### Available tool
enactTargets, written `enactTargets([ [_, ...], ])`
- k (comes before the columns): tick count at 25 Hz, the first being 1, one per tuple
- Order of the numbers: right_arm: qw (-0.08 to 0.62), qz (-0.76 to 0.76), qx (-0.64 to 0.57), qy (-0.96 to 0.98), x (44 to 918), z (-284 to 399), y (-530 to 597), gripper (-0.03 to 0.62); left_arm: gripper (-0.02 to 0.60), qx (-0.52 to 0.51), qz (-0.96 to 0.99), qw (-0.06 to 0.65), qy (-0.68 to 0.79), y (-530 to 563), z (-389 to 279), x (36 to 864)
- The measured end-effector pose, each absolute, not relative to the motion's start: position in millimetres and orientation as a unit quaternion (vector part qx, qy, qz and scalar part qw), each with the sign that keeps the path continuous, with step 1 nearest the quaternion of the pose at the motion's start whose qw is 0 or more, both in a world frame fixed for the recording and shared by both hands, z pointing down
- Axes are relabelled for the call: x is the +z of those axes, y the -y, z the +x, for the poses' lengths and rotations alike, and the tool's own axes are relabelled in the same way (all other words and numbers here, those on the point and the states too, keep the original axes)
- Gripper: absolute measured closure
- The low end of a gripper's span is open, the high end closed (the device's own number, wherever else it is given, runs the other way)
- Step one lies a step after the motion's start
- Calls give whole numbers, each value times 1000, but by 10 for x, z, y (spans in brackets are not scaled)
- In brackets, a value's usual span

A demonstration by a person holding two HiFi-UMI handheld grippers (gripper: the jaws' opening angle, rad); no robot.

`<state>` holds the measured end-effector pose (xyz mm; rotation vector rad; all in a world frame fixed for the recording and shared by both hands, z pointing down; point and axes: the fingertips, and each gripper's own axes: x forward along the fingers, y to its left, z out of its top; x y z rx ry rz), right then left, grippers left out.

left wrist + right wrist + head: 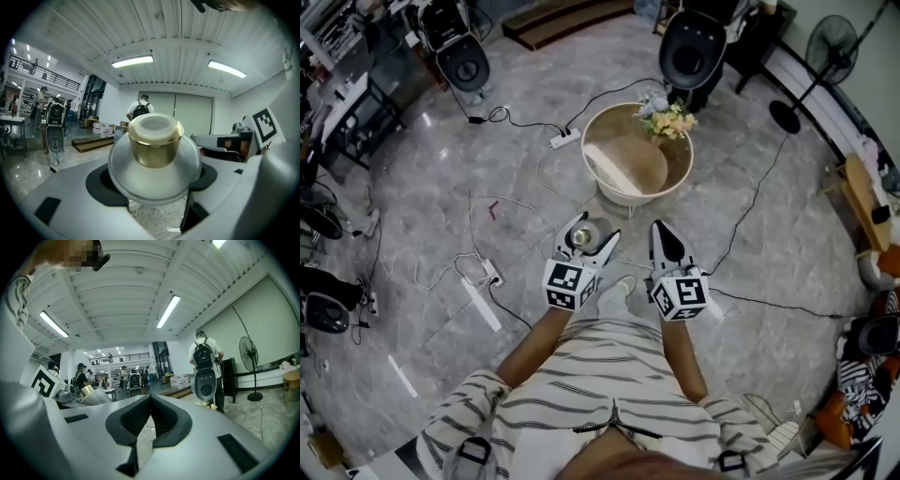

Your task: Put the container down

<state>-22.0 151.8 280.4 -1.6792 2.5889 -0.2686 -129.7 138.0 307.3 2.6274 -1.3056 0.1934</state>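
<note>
Striped shirt (600, 375) filled the bottom of the head view, with both bare forearms reaching forward from it. Just past the wrists sat the two marker cubes, and beyond them the claws.

The left gripper (592, 234) had its jaws spread wide and pressed against either side of the container (581, 236), a rounded, frosted silvery vessel topped by a gold cap (154, 140). In the left gripper view the dark pads (101, 180) hugged its bulging body, the cap pointing away from the camera. It was held off the grey marble floor (441, 187), in front of the person.

The right gripper (666, 239) hung just beside it, its jaws brought together with nothing between them, as the right gripper view showed.

Further out stood a round cream tub (614, 192) with a small bunch of flowers (667, 117) at its far rim. White power strips (565, 139) and loose cables (750, 216) lay around it. A standing fan (827, 47) stood at the far right.
</note>
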Motion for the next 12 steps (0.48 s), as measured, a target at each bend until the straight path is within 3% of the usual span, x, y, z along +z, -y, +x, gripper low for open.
enactTargets([
  [12,29,-557,-108,-823,2844,408,-469,583,250,85,889,97,439,-396,-810,3061],
])
